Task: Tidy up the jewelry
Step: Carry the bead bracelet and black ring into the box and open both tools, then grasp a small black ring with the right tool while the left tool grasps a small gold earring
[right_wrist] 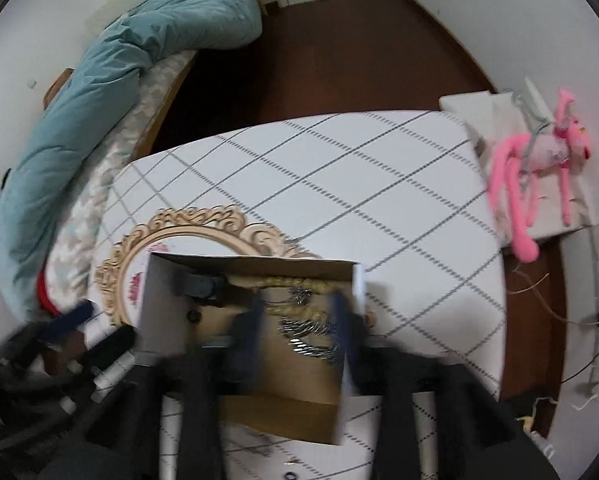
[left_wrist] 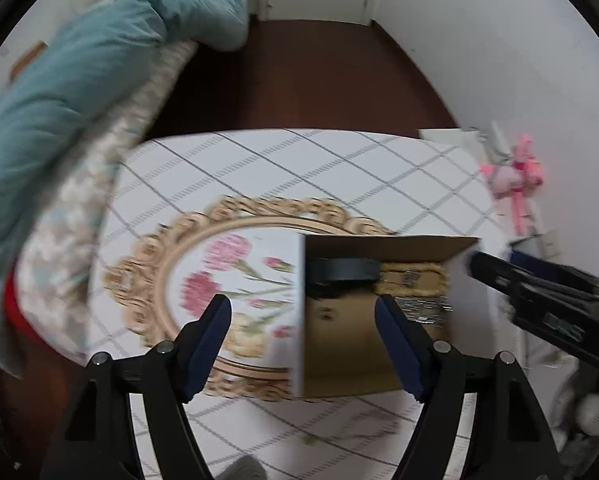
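An open cardboard box [left_wrist: 351, 344] sits on the table [left_wrist: 339, 168], which is covered with a white diamond-grid cloth, toward its near edge. The box partly overlaps an oval tray [left_wrist: 187, 264] with an ornate gold rim and painted pink flowers. Inside the box lie silver chains [right_wrist: 307, 336], a beaded gold-coloured strand [right_wrist: 295, 282] and a dark band [left_wrist: 345, 270] along the far wall. The left gripper [left_wrist: 303, 312] hangs above the box's left wall, jaws released and holding nothing. The right gripper [right_wrist: 297, 320] hovers blurred over the chains, jaws apart, nothing gripped.
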